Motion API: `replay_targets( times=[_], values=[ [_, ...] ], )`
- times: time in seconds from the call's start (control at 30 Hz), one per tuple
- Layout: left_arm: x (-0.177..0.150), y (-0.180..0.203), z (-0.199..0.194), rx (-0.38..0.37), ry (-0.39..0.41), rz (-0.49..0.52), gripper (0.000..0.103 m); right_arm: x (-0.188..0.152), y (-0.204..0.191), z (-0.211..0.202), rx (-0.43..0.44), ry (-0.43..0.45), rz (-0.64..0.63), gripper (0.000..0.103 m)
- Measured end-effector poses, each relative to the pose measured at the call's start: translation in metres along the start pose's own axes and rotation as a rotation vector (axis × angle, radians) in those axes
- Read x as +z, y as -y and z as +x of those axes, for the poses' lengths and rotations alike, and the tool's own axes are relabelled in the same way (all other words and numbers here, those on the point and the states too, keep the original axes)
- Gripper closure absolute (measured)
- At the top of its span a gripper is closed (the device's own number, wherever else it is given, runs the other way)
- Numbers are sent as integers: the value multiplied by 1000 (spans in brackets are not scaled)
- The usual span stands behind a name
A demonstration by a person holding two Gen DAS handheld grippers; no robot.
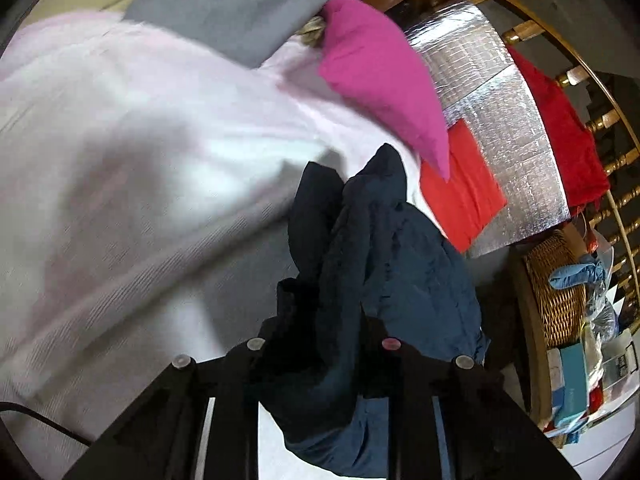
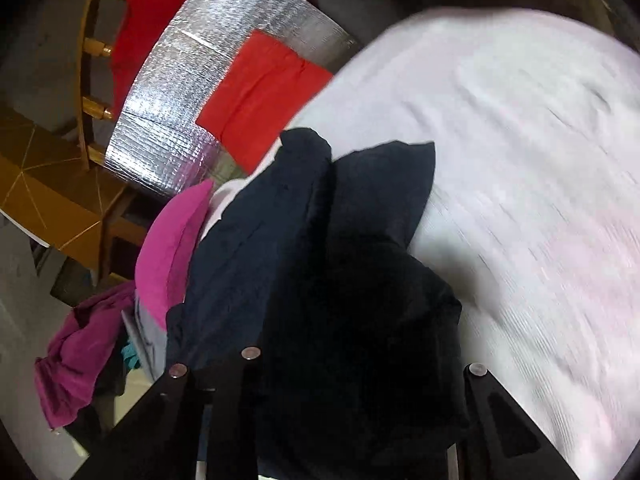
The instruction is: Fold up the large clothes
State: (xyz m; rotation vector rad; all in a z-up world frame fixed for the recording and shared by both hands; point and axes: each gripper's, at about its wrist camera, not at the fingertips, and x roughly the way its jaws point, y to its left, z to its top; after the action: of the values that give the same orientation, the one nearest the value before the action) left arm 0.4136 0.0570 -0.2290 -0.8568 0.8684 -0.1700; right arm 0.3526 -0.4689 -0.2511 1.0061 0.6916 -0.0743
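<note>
Both my left jaws (image 1: 320, 344) and right jaws (image 2: 320, 360) are clamped on the bunched dark navy fabric garment (image 1: 360, 248), dangling ahead. Thin bites might slip, dropping it onto the pale pink bedsheet (image 1: 120, 140).

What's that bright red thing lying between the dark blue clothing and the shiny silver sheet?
A flat folded orange-red cloth lies there, overlapping the silver sheet beyond the dark blue garment. The right wrist view shows it best; the left shows it too.
</note>
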Motion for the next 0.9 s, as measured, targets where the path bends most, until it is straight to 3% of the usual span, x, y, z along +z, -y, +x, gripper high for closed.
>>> replay_targets(
  times=[0.13,0.2,0.3,0.4,0.43,0.5,0.6,0.7,0.9],
  values=[
    [-27,-21,-23,8,-24,-15,79,-28,16,-28,13,-31,9,72],
    [-35,-26,-28,34,-48,-13,71,-35,22,-35,14,-56,3,72],
    [-36,-37,-31,65,-135,-63,54,-37,36,-41,-9,-135,35,56],
    [-37,-42,-52,79,-247,-13,49,-32,51,-65,17,-193,73,38],
    [-37,-43,-64,79,-255,18,49,-29,53,-80,18,-186,52,37],
    [-30,-38,-93,100,-215,90,40,-19,56,-101,18,-165,16,34],
    [-3,-19,-109,126,-127,150,30,3,58,-119,8,-79,1,14],
    [19,4,-86,134,-121,206,23,26,54,-92,31,-106,35,14],
    [34,4,4,125,-266,160,21,47,62,-10,-8,-194,86,14]
  ],
)
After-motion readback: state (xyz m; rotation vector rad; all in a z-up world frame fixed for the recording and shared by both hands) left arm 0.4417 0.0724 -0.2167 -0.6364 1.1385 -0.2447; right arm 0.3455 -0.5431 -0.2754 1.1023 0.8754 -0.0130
